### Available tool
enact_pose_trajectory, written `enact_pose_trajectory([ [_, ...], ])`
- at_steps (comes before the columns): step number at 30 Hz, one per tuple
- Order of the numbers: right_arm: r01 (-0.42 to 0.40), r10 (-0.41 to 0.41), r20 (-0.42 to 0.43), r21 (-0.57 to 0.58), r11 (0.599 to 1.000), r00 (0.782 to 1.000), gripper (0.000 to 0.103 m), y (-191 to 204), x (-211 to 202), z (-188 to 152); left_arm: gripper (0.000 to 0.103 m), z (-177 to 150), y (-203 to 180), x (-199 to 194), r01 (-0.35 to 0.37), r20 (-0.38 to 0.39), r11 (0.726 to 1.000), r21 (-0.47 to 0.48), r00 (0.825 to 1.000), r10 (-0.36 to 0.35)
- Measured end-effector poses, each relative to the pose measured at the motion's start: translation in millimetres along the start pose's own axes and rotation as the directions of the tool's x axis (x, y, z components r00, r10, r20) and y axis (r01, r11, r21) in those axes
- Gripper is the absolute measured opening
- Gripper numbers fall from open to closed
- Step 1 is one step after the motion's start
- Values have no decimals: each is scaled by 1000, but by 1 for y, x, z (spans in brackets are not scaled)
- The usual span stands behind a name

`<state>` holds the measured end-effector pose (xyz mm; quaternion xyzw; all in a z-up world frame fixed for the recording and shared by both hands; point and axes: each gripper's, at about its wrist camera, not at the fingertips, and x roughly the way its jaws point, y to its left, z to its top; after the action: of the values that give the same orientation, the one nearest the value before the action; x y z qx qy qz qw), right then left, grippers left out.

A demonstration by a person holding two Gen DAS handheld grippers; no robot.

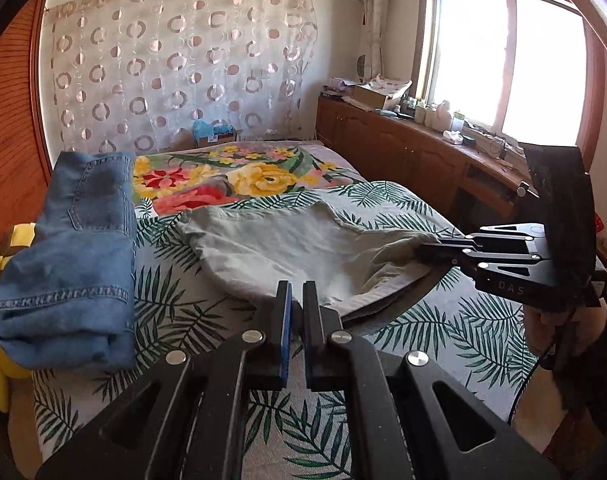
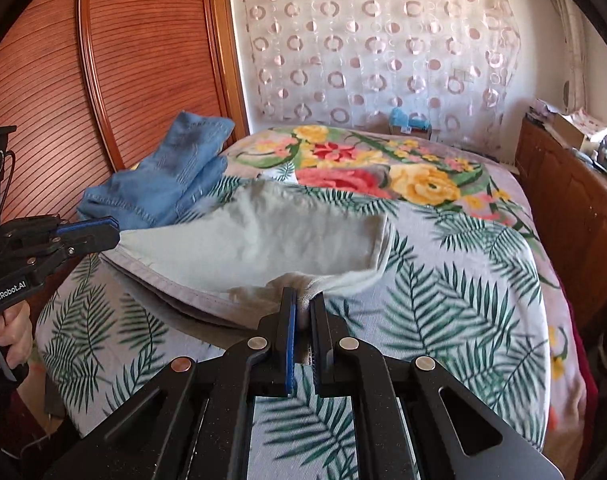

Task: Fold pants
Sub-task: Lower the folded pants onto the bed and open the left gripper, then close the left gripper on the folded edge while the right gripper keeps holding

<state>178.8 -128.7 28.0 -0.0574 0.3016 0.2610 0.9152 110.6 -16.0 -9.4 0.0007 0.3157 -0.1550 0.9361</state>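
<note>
Both jaws are pinching the near edge of the grey pants (image 2: 255, 240), left gripper (image 1: 297, 300) and right gripper (image 2: 303, 304) gripping opposite ends, the cloth stretching away across the bed (image 2: 443, 280).

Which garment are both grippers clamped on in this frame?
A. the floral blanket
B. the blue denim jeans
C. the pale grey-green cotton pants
C: the left gripper and right gripper each pinch an edge of the pale grey-green cotton pants; the folded blue denim jeans lie untouched aside.
</note>
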Motion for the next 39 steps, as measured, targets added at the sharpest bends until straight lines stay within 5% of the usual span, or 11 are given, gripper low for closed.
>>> enact_pose_trajectory([
  [10, -19, 25, -69, 79, 997, 997, 6, -6, 17, -36, 7, -44, 7, 20, -21, -91, 998, -63, 996, 15],
  [14, -1, 10, -93, 95, 995, 996, 6, -9, 23, -44, 21, -51, 7, 27, -44, -117, 997, -58, 992, 37],
  [16, 8, 1, -97, 94, 996, 995, 6, -10, 24, -44, 43, -53, 9, 30, -51, -126, 996, -70, 991, 42],
  [19, 16, -6, -105, 97, 995, 994, 6, -10, 27, -43, 55, -55, 12, 33, -42, -131, 995, -91, 991, 30],
  [39, 55, -49, -93, 60, 997, 994, 6, 4, 27, -64, 55, -72, 10, 47, -90, -168, 992, -92, 983, 74],
])
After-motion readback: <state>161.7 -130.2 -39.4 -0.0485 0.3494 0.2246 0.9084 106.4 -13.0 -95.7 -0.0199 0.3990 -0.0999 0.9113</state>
